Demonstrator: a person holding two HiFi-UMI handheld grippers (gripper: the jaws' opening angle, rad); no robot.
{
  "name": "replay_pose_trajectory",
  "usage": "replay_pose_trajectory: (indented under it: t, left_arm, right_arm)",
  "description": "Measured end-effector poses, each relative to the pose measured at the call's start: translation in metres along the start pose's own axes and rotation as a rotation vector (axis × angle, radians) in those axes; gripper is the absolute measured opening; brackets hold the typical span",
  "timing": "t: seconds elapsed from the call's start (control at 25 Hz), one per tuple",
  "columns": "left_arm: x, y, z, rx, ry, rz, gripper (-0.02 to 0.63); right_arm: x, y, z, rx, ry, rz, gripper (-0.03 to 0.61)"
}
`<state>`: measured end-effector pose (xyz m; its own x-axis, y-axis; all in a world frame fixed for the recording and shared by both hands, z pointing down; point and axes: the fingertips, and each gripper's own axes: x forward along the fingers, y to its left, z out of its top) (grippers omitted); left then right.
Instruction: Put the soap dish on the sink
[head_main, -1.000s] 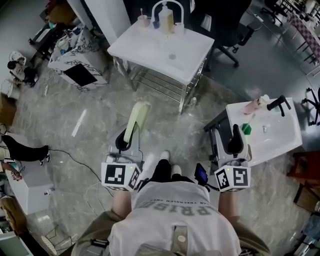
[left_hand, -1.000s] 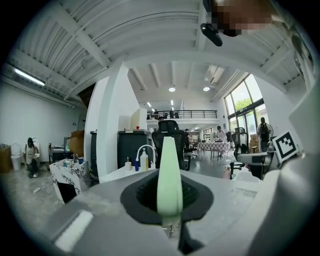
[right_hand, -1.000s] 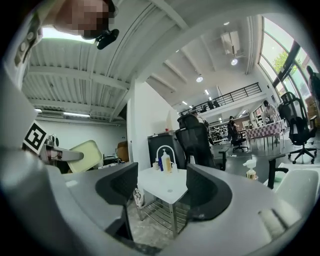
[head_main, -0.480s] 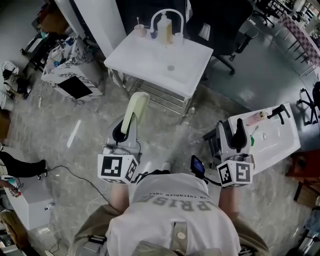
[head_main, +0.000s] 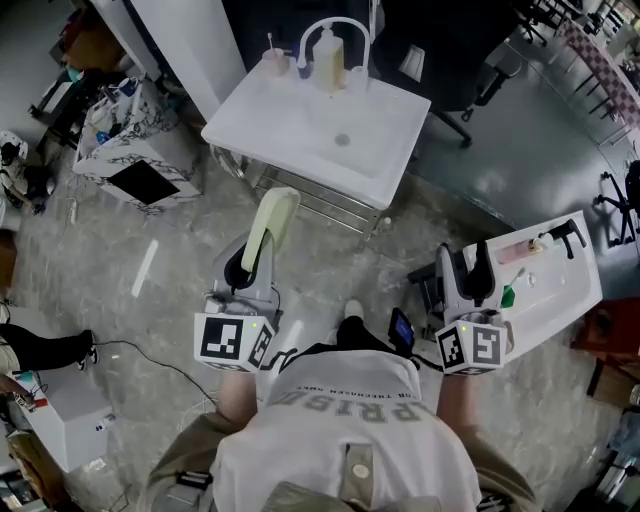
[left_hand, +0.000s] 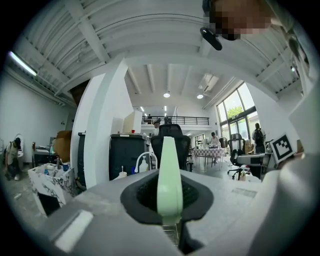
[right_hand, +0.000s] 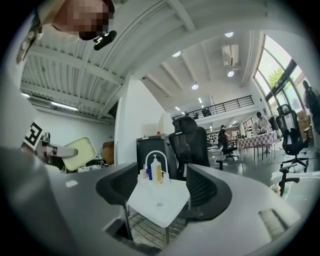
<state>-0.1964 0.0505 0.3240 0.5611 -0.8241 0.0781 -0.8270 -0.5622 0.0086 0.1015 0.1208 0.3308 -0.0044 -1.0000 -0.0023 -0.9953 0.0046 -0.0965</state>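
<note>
the left tongs (head_main: 252, 262) are clenched on the soap dish (head_main: 273, 222), a pale green dish held on its edge, with its long side sticking out ahead past the tips. in the left gripper view it stands upright as a thin strip pinched between the dark pads. the right tongs (head_main: 470, 268) are released, with the jaws apart and nothing between them. through their gap the right gripper view shows only the white sink (head_main: 300, 130) well ahead. that sink stands ahead of both tongs and apart from them, closer to the left pair's line. it has an arched tap (head_main: 335, 25) and a bottle (head_main: 328, 60) at its far edge. a second sink (head_main: 565, 290) lies just to the right of the right tongs. the grey floor (head_main: 180, 250) spreads below both pairs.
</note>
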Motion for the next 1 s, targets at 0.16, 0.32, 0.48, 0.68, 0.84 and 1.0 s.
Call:
replay_pose_trajectory:
  t: [0.16,0.32,0.48,0.68,0.84,1.0]
  left_arm:
    - [0.027,0.006,-0.002,-0.002,0.019,-0.02,0.017]
    - [0.058,0.011,-0.006,0.01,0.03,-0.027,0.017]
    - [0.094,0.014,0.005,0.034,0.014,-0.03,0.017]
    - [0.136,0.017,0.034,0.066,-0.04,-0.029,0.017]
    - [0.164,0.025,0.032,0.084,-0.026,-0.015,0.017]
    - [0.182,0.028,0.028,0.073,0.003,-0.006,0.017]
  right_arm:
    - [0.028,-0.007,-0.004,0.005,0.006,-0.006,0.293]
    - [0.061,-0.014,-0.015,0.031,0.022,0.01,0.293]
    - [0.094,-0.027,-0.005,0.037,-0.006,0.021,0.295]
    - [0.129,-0.044,0.018,0.026,-0.067,0.031,0.293]
    - [0.15,-0.053,0.027,0.017,-0.094,0.059,0.293]
    - [0.17,-0.064,0.018,0.031,-0.065,0.07,0.293]
